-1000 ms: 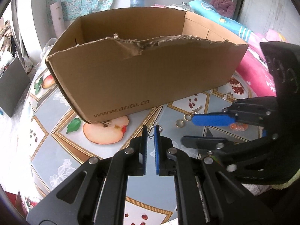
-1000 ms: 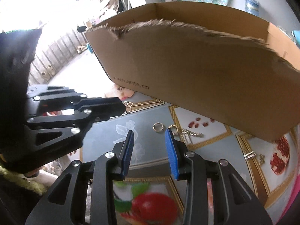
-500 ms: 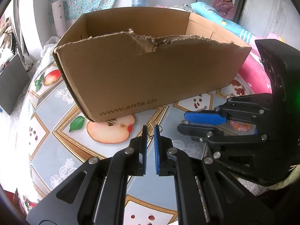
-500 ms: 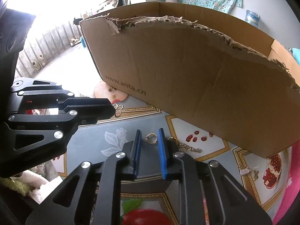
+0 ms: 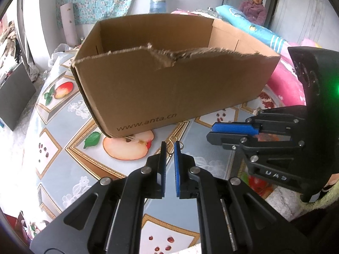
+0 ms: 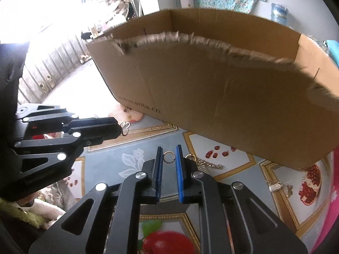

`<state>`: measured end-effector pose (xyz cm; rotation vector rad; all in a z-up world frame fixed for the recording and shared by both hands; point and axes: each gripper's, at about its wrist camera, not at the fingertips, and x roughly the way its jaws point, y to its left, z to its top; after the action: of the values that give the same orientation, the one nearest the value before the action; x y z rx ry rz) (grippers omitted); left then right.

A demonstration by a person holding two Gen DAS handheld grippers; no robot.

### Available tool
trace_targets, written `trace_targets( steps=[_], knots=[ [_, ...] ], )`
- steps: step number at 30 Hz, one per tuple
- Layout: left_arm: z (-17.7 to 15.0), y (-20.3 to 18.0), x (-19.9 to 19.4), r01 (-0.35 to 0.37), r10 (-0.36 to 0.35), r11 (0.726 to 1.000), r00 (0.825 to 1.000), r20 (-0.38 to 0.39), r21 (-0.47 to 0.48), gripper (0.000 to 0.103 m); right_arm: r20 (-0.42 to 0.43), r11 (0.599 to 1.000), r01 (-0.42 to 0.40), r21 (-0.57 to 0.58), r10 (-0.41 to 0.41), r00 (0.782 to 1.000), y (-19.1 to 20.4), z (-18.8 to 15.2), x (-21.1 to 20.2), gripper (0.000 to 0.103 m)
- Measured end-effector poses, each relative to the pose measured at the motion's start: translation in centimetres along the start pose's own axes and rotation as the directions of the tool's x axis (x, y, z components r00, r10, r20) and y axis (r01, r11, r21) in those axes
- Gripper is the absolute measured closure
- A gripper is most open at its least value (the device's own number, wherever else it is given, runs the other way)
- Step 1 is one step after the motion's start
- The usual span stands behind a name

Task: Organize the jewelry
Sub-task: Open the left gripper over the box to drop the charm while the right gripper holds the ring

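Left tongs (image 5: 170, 146) pinch an earring (image 5: 169, 147) before box (image 5: 169, 89) printed "www.anta.cn".

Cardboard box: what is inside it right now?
Only the bare inner walls of the cardboard box show above its torn front edge. That front wall hides the floor, so any jewelry inside cannot be seen.

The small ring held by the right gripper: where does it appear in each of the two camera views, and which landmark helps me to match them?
Left wrist view: not visible; the right gripper, seen side-on at right, hides what it holds.
Right wrist view: the small ring sits just below centre, between the blue pads of the right gripper.
Shared landmark: the cardboard box printed www.anta.cn, behind both grippers.
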<state>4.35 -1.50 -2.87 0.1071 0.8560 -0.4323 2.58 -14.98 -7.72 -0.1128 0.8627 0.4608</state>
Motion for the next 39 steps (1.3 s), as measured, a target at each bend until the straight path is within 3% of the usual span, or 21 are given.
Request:
trace_targets(
  steps=[7, 11, 14, 17, 20, 22, 26, 30, 33, 36, 39],
  knots=[
    [1.7, -1.8, -3.7, 0.034, -0.037, 0.998, 0.996, 0.083, 0.047, 0.097, 0.131, 0.999, -0.005, -0.032, 0.009, 0.991, -0.3, 0.7, -6.3, 0.091],
    [4.8, -2.5, -5.9, 0.095, -0.108, 0.991, 0.982, 0.154, 0.09, 0.097, 0.231, 1.0, -0.01, -0.024, 0.015, 0.973, -1.8, 3.3, -10.2, 0.091],
    [8.1, -2.4, -5.8, 0.14, -0.155, 0.984, 0.975, 0.157, 0.106, 0.097, 0.247, 1.0, -0.016, -0.007, 0.018, 0.969, -4.0, 6.3, -10.8, 0.091],
    [12.8, -1.5, -2.7, 0.23, -0.233, 0.971, 0.971, 0.049, 0.066, 0.097, 0.168, 0.996, -0.08, 0.045, 0.071, 0.983, -6.5, 10.0, -8.6, 0.091],
    [15.9, -0.6, 1.7, 0.259, -0.258, 0.966, 0.961, -0.101, 0.0, 0.097, -0.002, 0.98, -0.126, 0.154, 0.127, 0.992, -9.9, 13.1, -4.6, 0.091],
    [17.5, 0.1, 5.4, 0.264, -0.269, 0.963, 0.938, -0.217, -0.056, 0.097, -0.107, 0.974, -0.113, 0.197, 0.136, 0.985, -11.9, 14.3, -2.0, 0.091],
    [19.0, 1.3, 11.9, 0.265, -0.319, 0.946, 0.86, -0.397, -0.186, 0.097, -0.249, 0.972, -0.059, 0.226, 0.116, 0.962, -14.1, 15.5, 2.6, 0.091],
    [19.3, 1.8, 15.2, 0.241, -0.342, 0.935, 0.807, -0.482, -0.261, 0.097, -0.313, 0.979, -0.013, 0.203, 0.078, 0.947, -14.8, 15.7, 5.3, 0.091],
    [19.6, 1.9, 16.1, 0.208, -0.326, 0.938, 0.802, -0.5, -0.278, 0.096, -0.312, 0.983, -0.005, 0.186, 0.064, 0.948, -14.9, 16.1, 5.7, 0.09],
    [20.2, 1.7, 16.6, 0.186, -0.31, 0.942, 0.801, -0.513, -0.279, 0.078, -0.309, 0.984, 0.001, 0.177, 0.055, 0.949, -15.2, 16.5, 5.8, 0.09],
    [20.4, 1.8, 17.1, 0.18, -0.312, 0.939, 0.802, -0.509, -0.292, 0.077, -0.302, 0.984, -0.004, 0.178, 0.058, 0.952, -15.4, 16.9, 6.0, 0.09]
  ],
)
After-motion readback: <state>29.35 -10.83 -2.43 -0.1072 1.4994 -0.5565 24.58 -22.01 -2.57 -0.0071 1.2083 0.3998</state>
